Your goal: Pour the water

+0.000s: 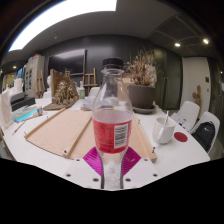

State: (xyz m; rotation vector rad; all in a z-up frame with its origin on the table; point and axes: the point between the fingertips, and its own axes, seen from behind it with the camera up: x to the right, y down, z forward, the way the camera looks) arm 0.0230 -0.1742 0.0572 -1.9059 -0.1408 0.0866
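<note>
From the gripper view, a clear plastic water bottle point(112, 118) stands upright between the jaws of the gripper point(111, 160). The magenta pads point(95, 160) lie close against its lower part on both sides, so I judge the jaws are holding the bottle, closed narrow around it. The bottle has a red label around the middle, and the cap seems to be off, though the top is hard to read.

Just to the right, on the white bench point(185, 150), stands a white cup point(163, 130), which is probably where the water should go. Near it lies a small red round thing point(180, 136). To the left lie flat wooden boards point(65, 130), and behind is a potted dry plant point(141, 85).

What could go wrong: the bottle wall is thin, smooth and soft, so strong pressing may squeeze water out early, and weak pressing may let it slip when tilted. The cup is small and light; a fast tilt could miss it or knock it.
</note>
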